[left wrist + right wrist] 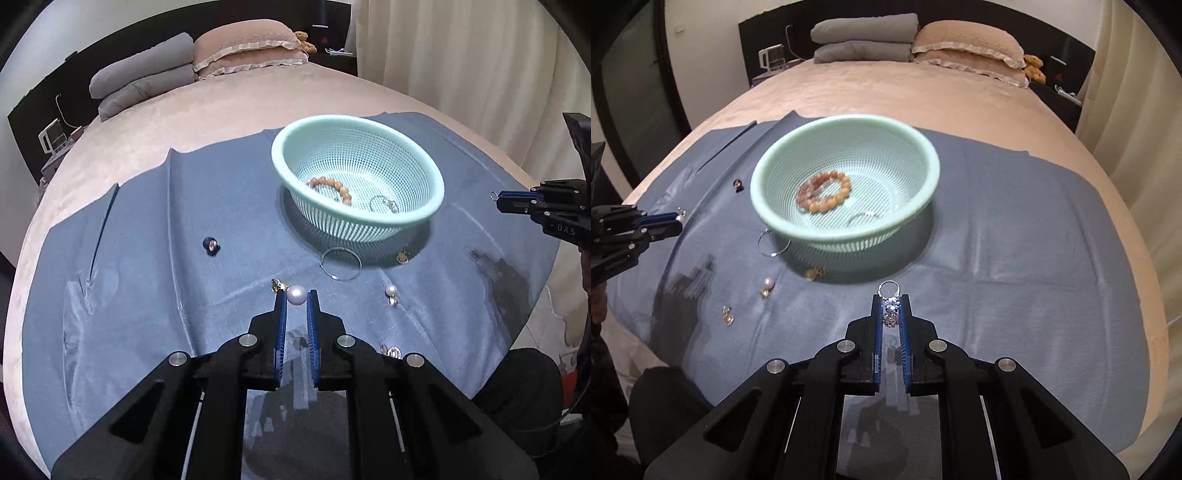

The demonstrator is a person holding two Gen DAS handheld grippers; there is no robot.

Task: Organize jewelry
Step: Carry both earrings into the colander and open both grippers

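A mint mesh basket sits on a blue cloth on the bed. It holds a beaded bracelet and a silver ring. My left gripper is shut on a pearl earring, above the cloth. My right gripper is shut on a gem ring, held above the cloth in front of the basket.
Loose on the cloth lie a silver hoop, a gold piece, a pearl earring, a gold earring and a dark stud. Pillows lie far back.
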